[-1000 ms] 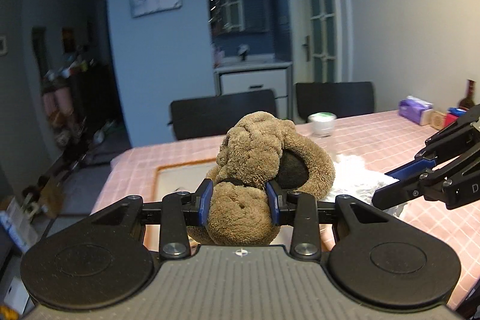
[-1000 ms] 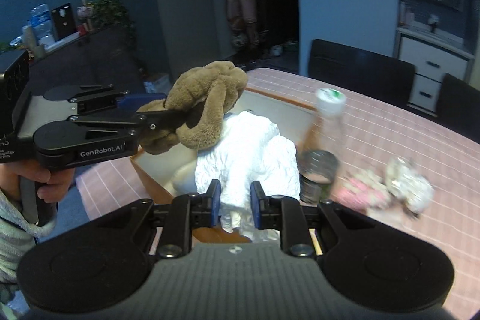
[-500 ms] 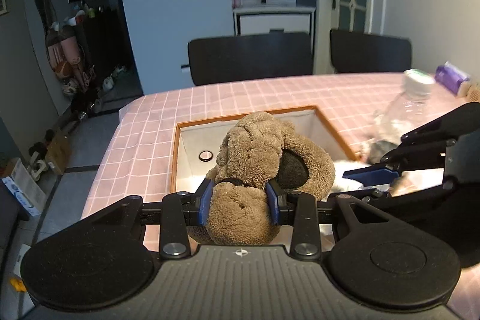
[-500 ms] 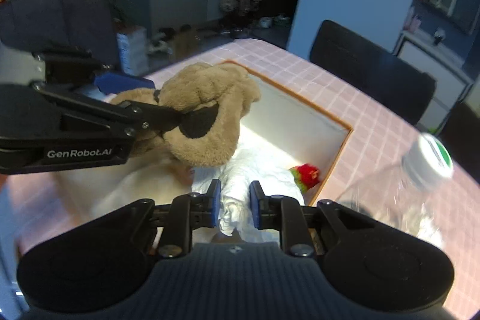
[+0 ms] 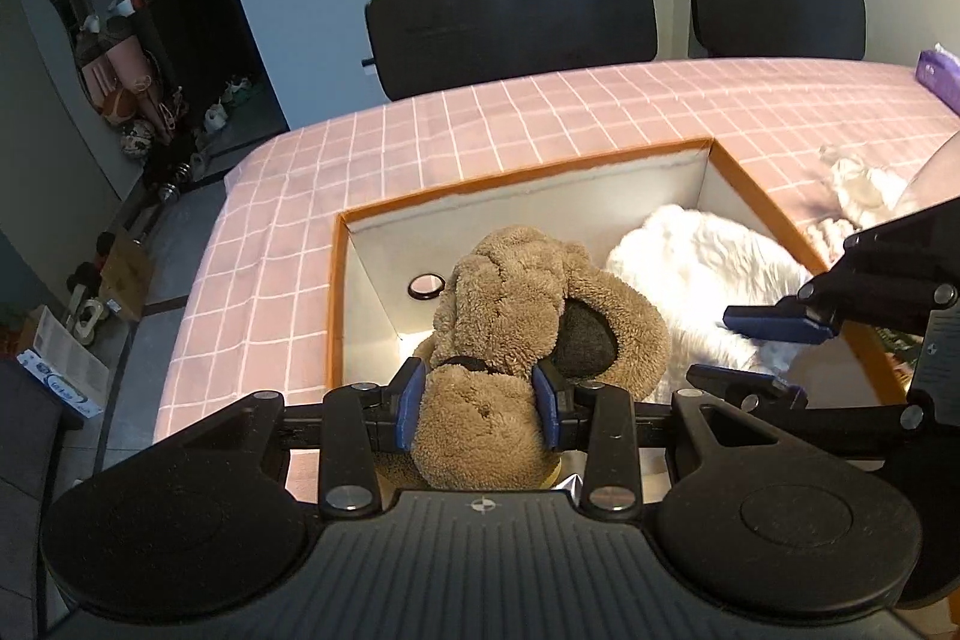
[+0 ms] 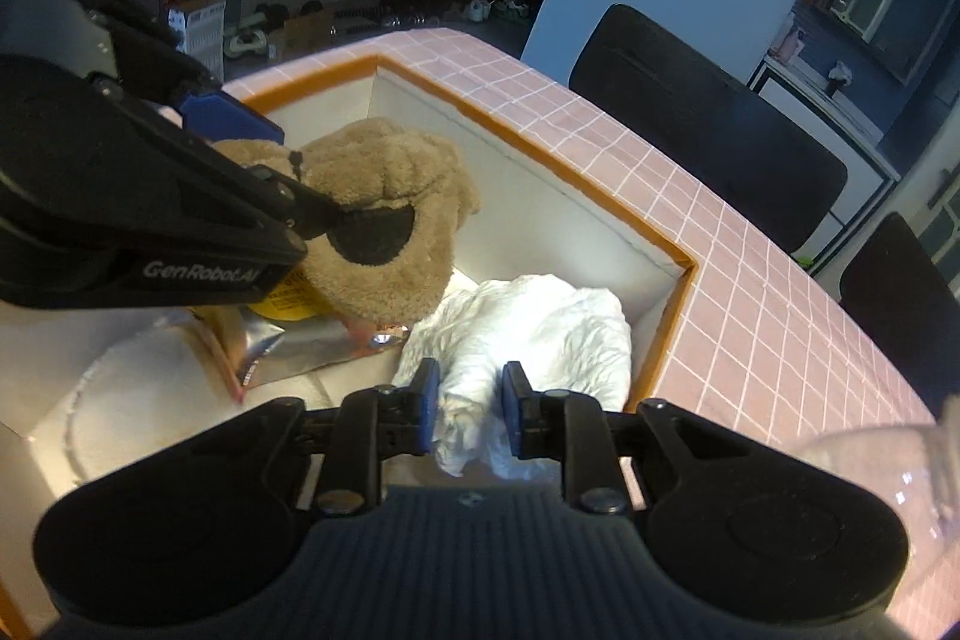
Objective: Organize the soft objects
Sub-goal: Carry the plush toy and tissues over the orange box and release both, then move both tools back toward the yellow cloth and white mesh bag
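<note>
My left gripper (image 5: 479, 405) is shut on a brown plush toy (image 5: 528, 316) and holds it inside the orange-rimmed white box (image 5: 516, 177). The toy also shows in the right wrist view (image 6: 384, 214), above a silver foil packet (image 6: 312, 343). My right gripper (image 6: 470, 412) is shut on a white fluffy soft thing (image 6: 540, 334) that lies in the box's right part (image 6: 678, 268). In the left wrist view the white thing (image 5: 702, 274) sits right of the brown toy, with the right gripper's blue fingertips (image 5: 774, 325) on it.
The box stands on a pink checked tablecloth (image 5: 540, 112). A small dark ring (image 5: 426, 287) lies on the box floor. A clear plastic bottle (image 6: 900, 466) stands at the right. Black chairs (image 5: 516, 25) stand behind the table. A white round pad (image 6: 138, 394) lies in the box.
Both grippers have tilted down and lowered their soft toys into the box. The brown toy and the white one now sit inside its walls.
</note>
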### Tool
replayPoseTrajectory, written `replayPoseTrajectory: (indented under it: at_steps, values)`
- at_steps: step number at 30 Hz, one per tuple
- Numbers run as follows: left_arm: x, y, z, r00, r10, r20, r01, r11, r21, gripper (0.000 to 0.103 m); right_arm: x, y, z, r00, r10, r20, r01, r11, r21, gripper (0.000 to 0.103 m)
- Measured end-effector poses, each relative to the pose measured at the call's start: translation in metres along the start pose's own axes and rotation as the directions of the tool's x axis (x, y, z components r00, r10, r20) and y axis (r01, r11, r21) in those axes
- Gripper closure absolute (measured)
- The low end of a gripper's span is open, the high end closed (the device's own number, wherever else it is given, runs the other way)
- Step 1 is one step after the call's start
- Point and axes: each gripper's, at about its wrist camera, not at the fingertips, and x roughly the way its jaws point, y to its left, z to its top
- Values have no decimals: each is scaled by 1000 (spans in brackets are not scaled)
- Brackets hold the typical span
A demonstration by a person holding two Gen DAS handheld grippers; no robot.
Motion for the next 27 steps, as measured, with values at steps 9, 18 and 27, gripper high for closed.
replayPoseTrajectory:
  at_steps: [9,18,27]
  values:
    - [14,-6,5,999,35,-31,-34,999,38,57,-12,9,-8,1000,-3,24,4,998,-70,62]
    - [-3,-13,4,999,42,-3,-41,997,70,36,-20,7,-10,999,6,44,-1,995,-100,53]
    - [-48,-12,-1,992,17,121,-21,999,28,35,-54,10,-15,993,46,113,-36,995,-90,42]
